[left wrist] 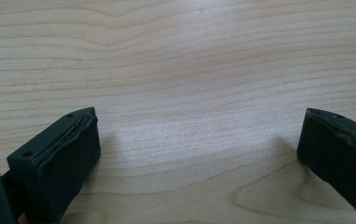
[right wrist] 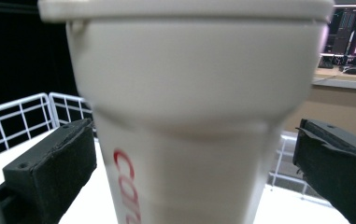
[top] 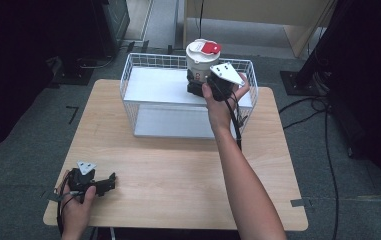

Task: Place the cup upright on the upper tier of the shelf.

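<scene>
A white cup (top: 203, 55) with a white lid and a red tab stands upright in the back right part of a white wire basket (top: 126, 75). My right gripper (top: 197, 85) reaches in at the cup's lower body. In the right gripper view the cup (right wrist: 189, 93), with red lettering, stands between the two jaws, and a gap shows on each side, so the right gripper (right wrist: 194, 135) is open around it. My left gripper (top: 109, 181) rests at the table's front left corner. It is open over bare wood (left wrist: 199, 121).
The basket sits at the back of the wooden table (top: 178, 170) and holds a white raised board (top: 158, 85). Black stands and cables (top: 323, 110) lie on the floor to the right. Monitors (right wrist: 348, 32) glow on a desk beyond the basket.
</scene>
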`<state>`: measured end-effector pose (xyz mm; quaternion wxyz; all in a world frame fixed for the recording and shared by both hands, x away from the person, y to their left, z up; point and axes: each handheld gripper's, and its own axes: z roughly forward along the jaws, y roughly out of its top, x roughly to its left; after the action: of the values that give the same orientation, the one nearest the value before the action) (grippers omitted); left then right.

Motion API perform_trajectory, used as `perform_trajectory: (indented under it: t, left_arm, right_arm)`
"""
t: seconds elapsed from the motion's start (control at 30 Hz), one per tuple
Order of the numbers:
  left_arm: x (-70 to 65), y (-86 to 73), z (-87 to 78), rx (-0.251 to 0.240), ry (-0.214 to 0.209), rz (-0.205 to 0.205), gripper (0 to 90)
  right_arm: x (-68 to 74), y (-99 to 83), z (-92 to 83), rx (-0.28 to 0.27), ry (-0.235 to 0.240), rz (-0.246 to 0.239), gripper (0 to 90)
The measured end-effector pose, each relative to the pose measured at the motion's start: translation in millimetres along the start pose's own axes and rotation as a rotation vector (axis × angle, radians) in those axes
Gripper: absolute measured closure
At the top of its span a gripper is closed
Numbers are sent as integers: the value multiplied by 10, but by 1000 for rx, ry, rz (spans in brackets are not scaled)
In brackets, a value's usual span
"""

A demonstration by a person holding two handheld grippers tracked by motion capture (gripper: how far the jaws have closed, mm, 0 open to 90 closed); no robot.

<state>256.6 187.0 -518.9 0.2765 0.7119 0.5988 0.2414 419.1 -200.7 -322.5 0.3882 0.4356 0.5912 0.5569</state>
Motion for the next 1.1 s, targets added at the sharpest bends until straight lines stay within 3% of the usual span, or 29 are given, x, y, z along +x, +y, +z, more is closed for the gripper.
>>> perform_trajectory:
  t: [0.4, 0.83, 1.1]
  left_arm:
    - [0, 0, 0, 0, 0, 0, 0]
    - [0, 0, 1, -1, 0, 1, 0]
    - [0, 0, 0, -1, 1, 1, 0]
  right_arm:
    - [-75, -172, -237, 21, 37, 15, 0]
    - [-188, -312, -548, 10, 40, -4, 0]
    - [-211, -409, -776, 0, 46, 14, 0]
